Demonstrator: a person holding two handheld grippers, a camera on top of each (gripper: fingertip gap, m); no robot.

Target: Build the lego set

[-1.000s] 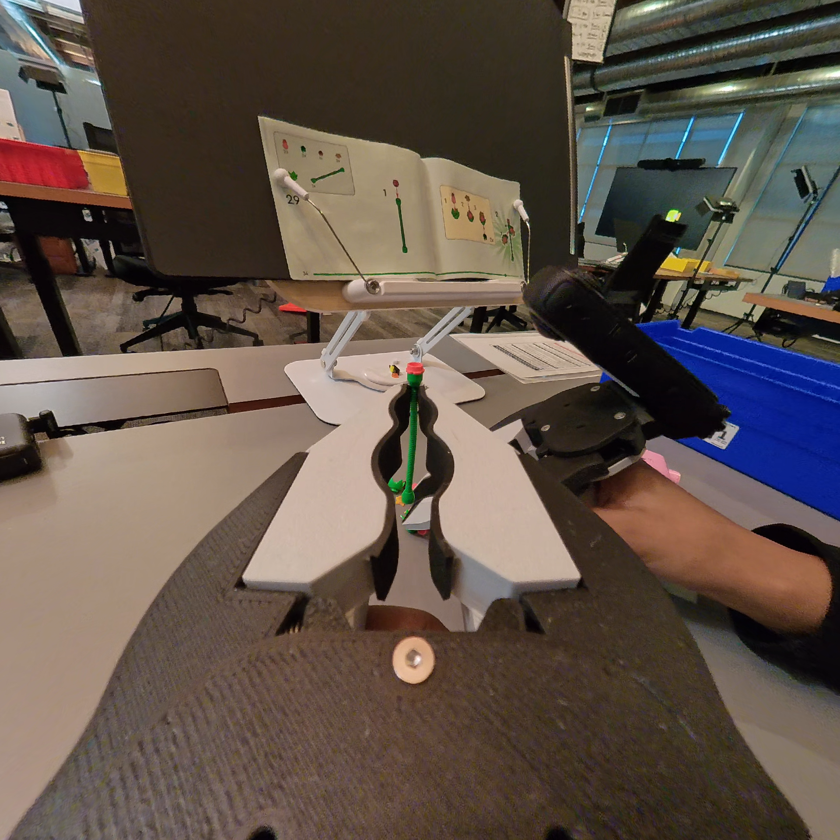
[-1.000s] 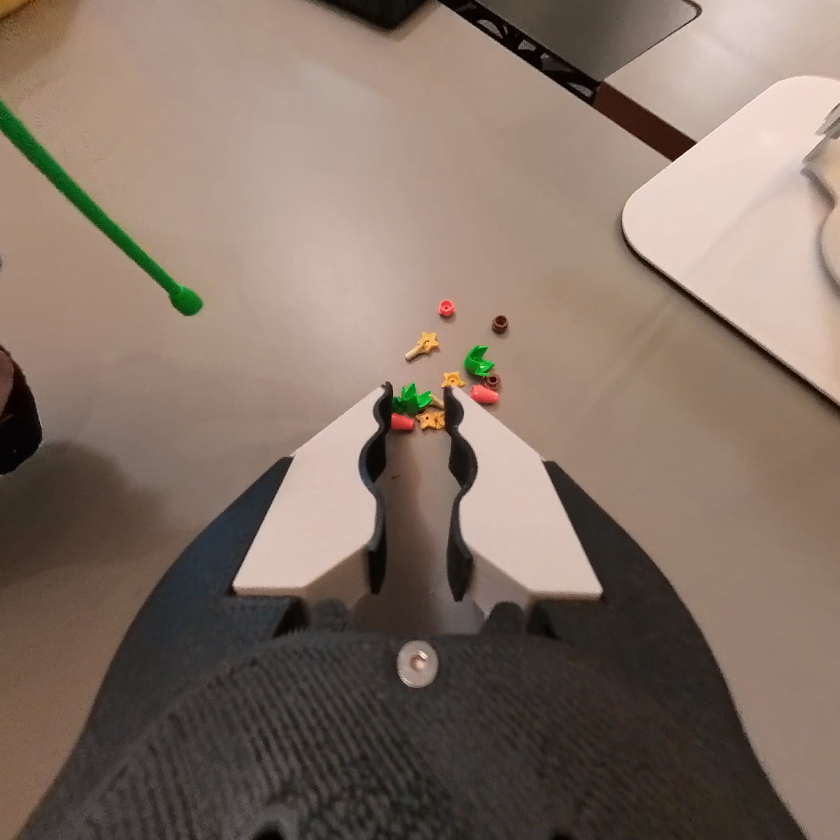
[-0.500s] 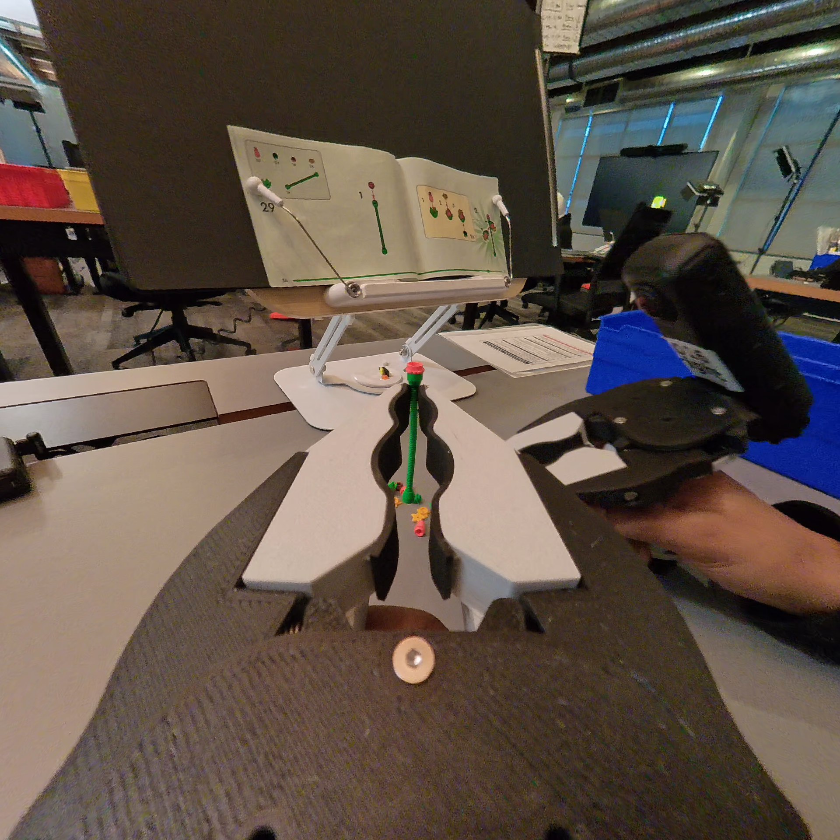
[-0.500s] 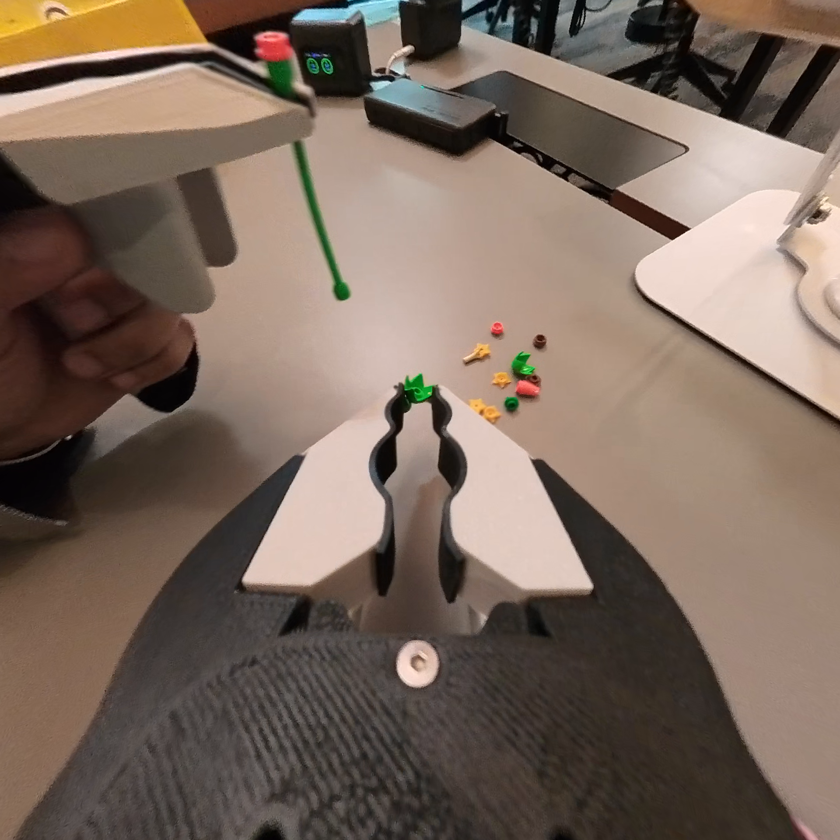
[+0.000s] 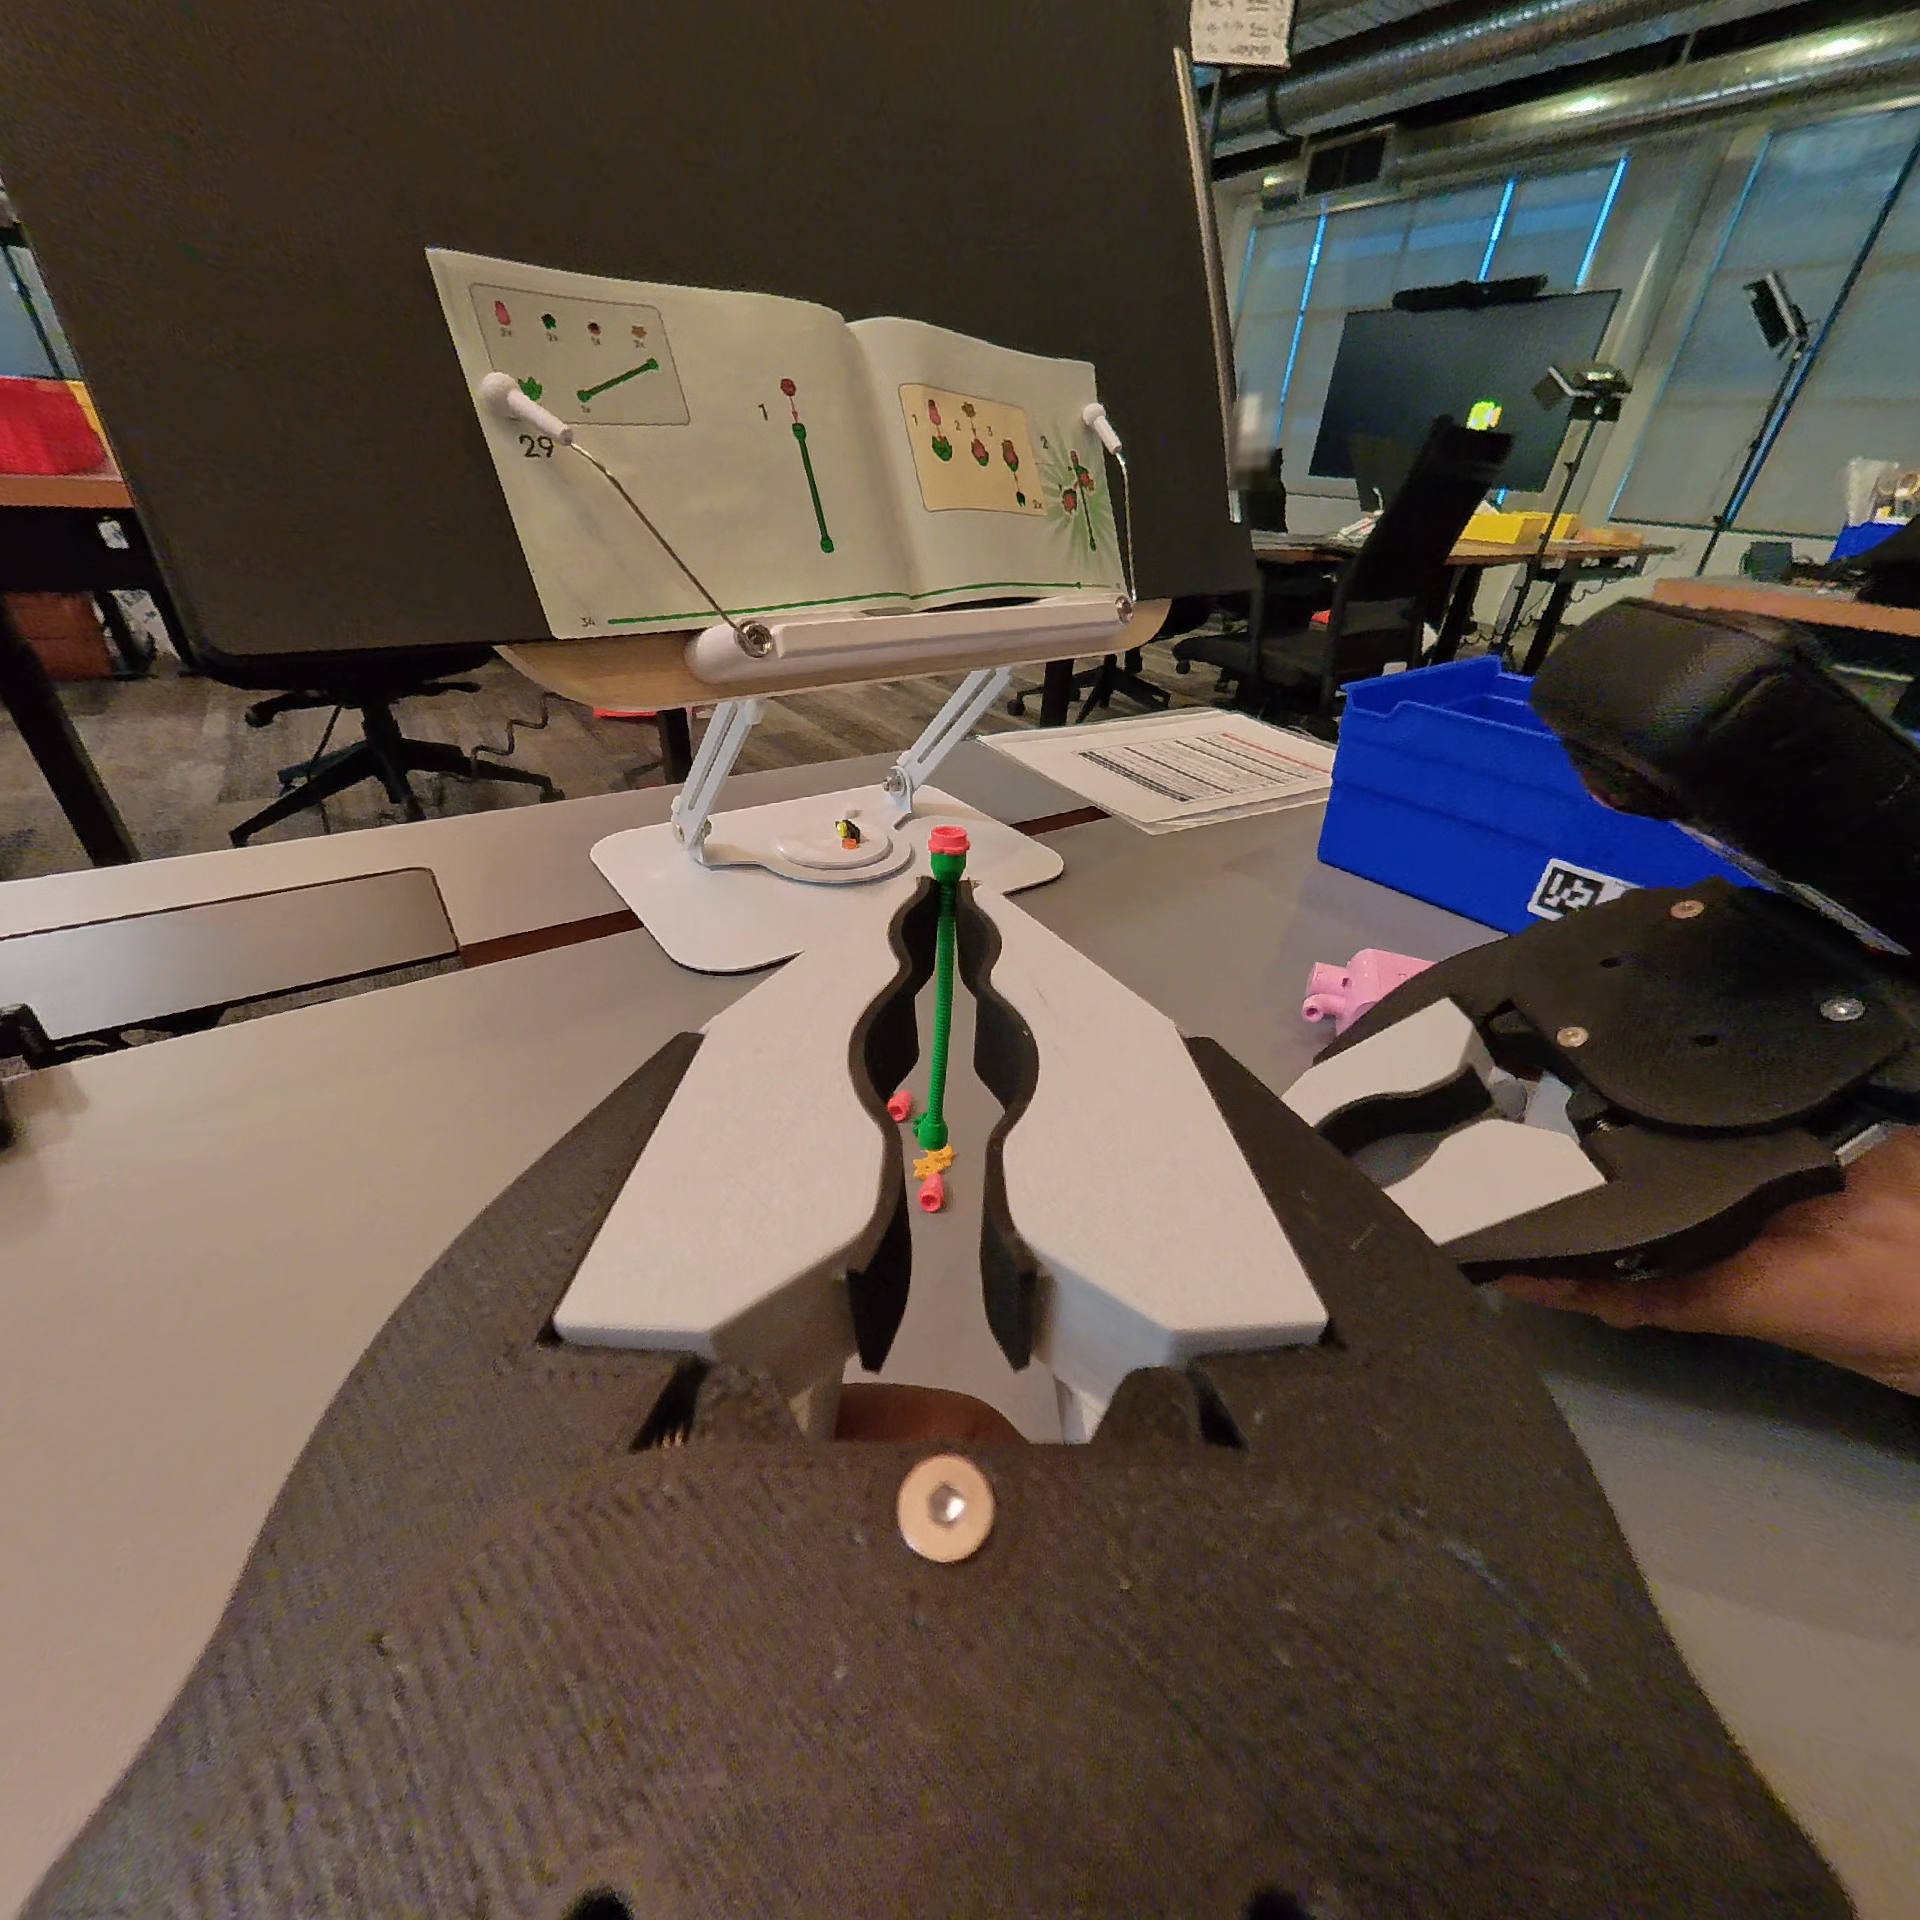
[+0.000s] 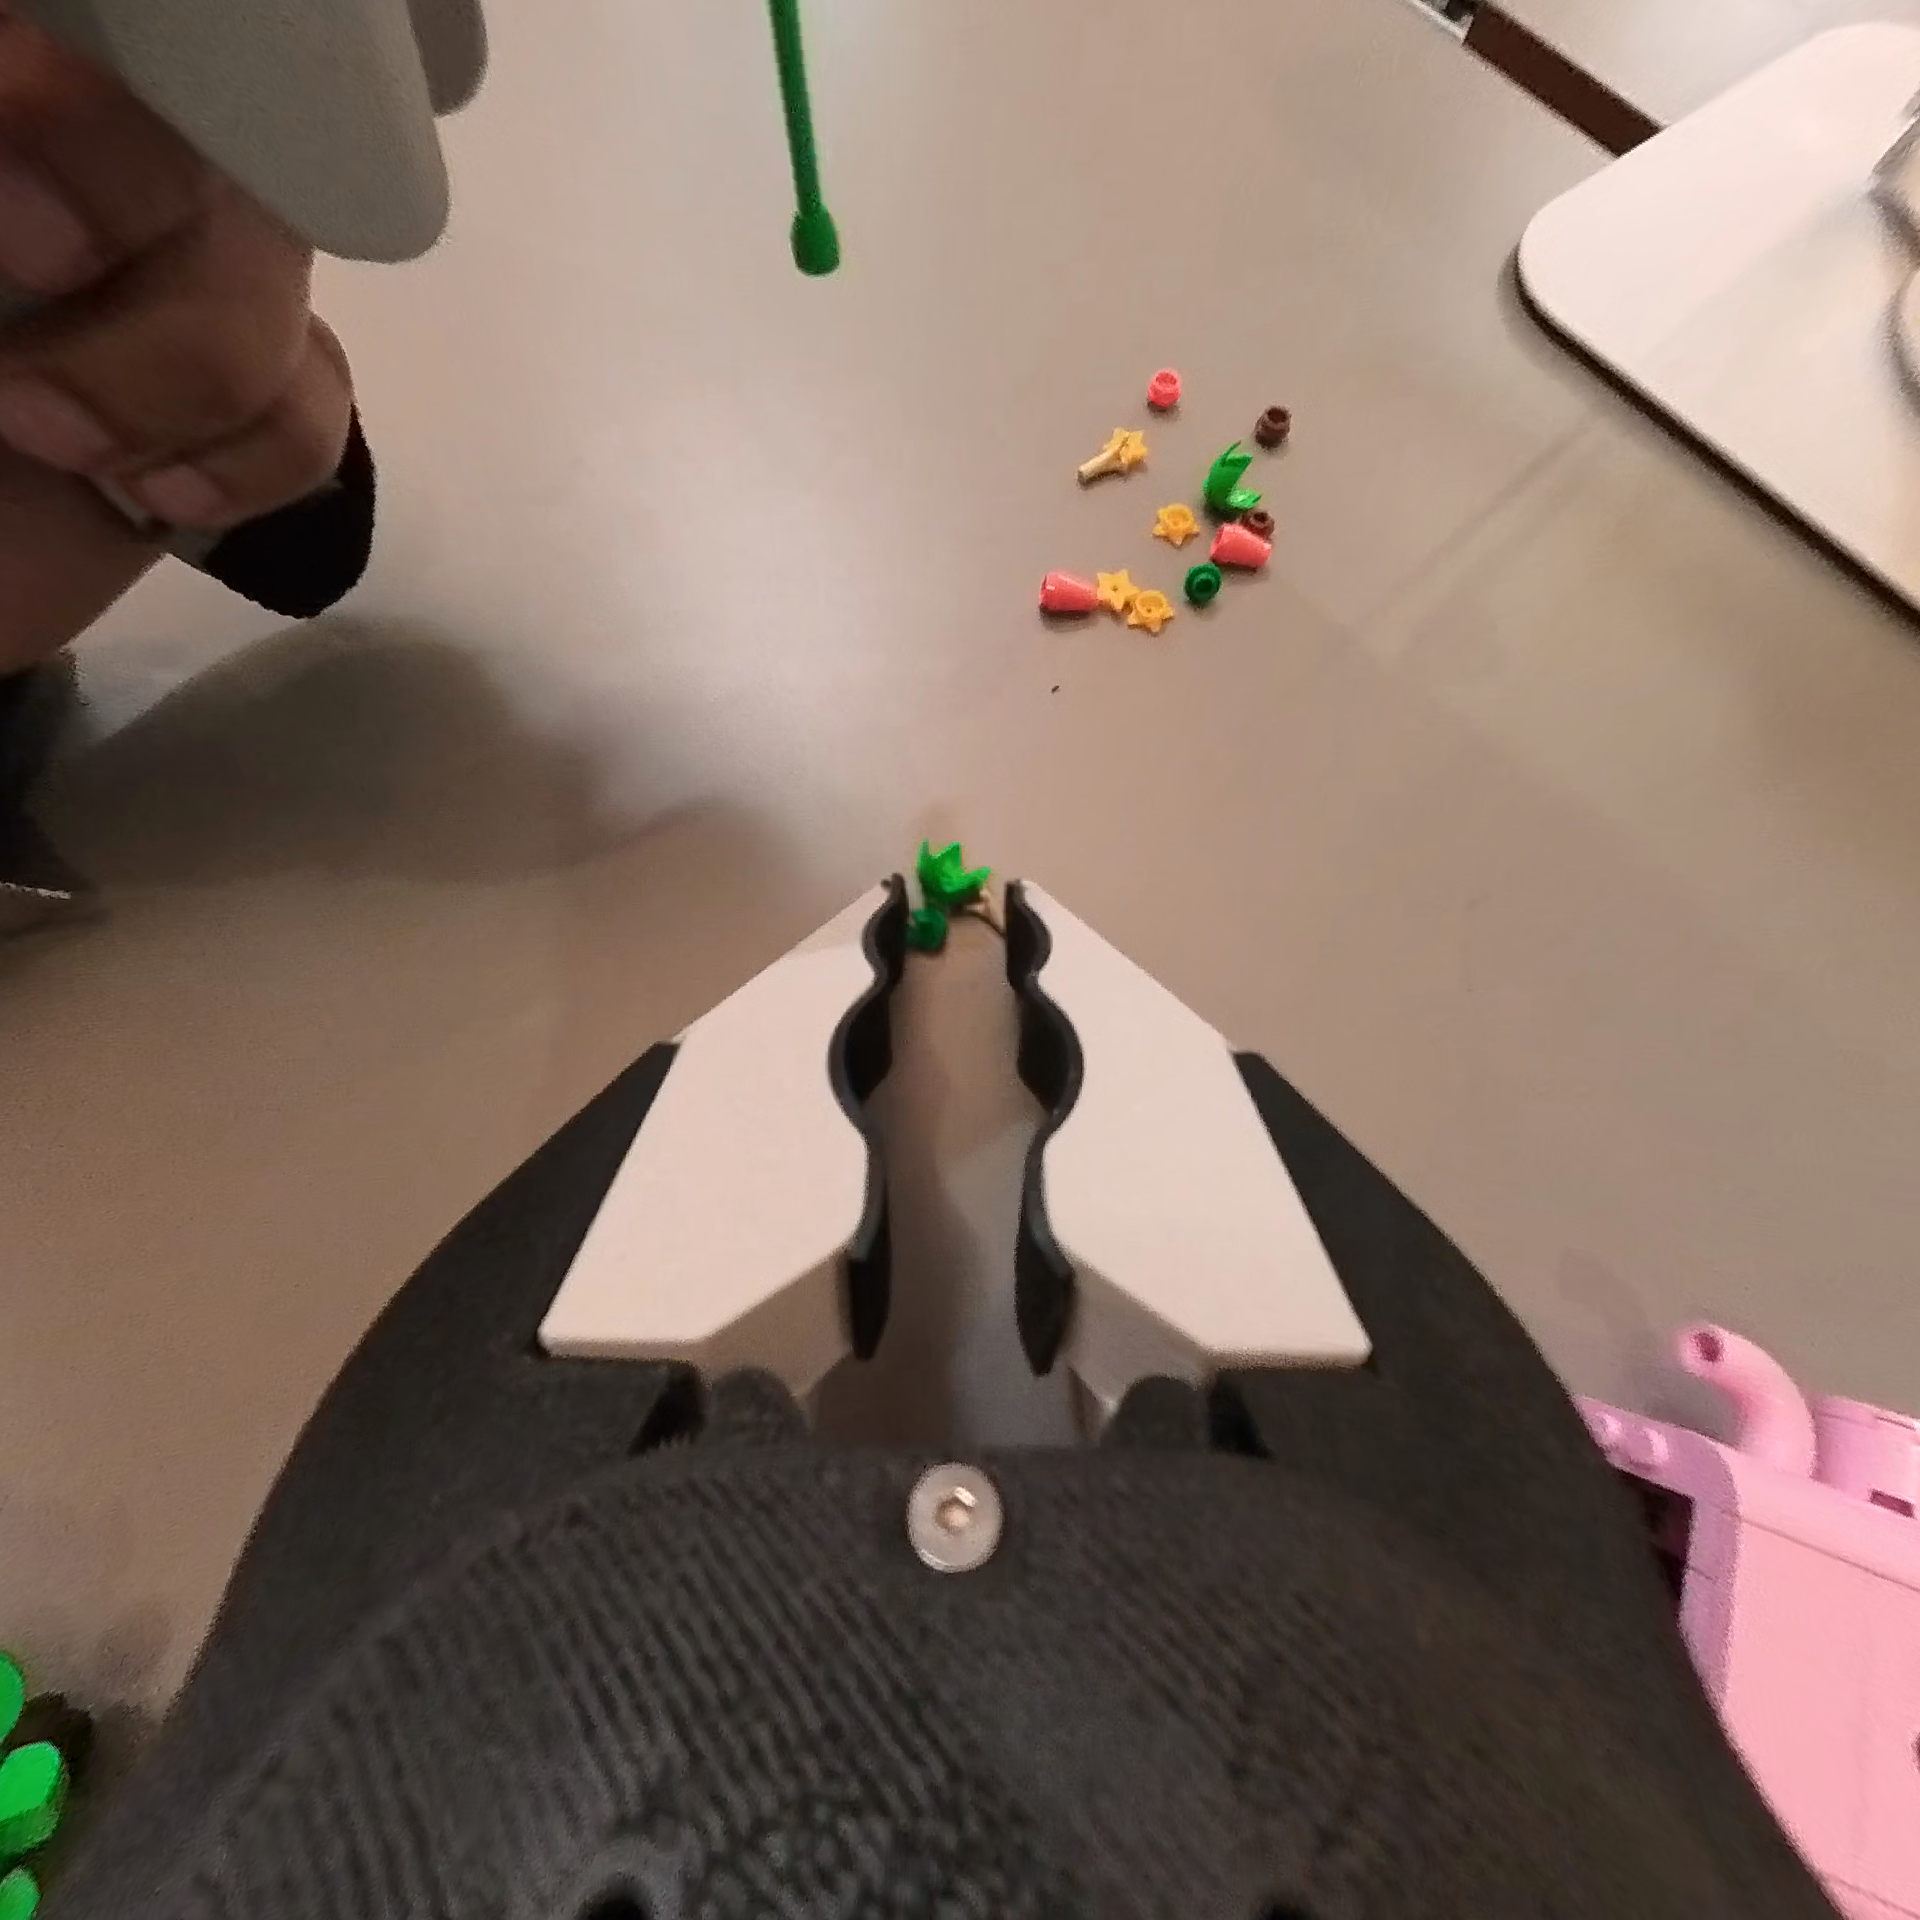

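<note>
My left gripper (image 5: 945, 888) is shut on a thin green stem (image 5: 943, 997) with a red stud (image 5: 948, 840) on its top. It holds the stem upright above the table. The stem's lower end (image 6: 805, 166) hangs into the right wrist view at the top. My right gripper (image 6: 948, 896) is shut on a small green leaf piece (image 6: 948, 871) at its tips, above the grey table. A cluster of small loose pieces (image 6: 1169, 520) lies on the table beyond it: coral cones, yellow stars, brown and green studs and a second green leaf (image 6: 1226, 483).
An open instruction booklet (image 5: 779, 447) rests on a white stand (image 5: 727, 925) at the back. A blue bin (image 5: 1455, 800) and a paper sheet (image 5: 1195, 764) are back right. A pink lego build (image 6: 1787, 1538) sits close on the right. Green pieces (image 6: 21, 1756) lie bottom left. The left gripper's tips are roughly 15 centimeters from the right gripper's.
My right gripper closed on the green leaf piece in the cluster, then lifted it and drew back. The left gripper, still holding the stem, shifted a little.
</note>
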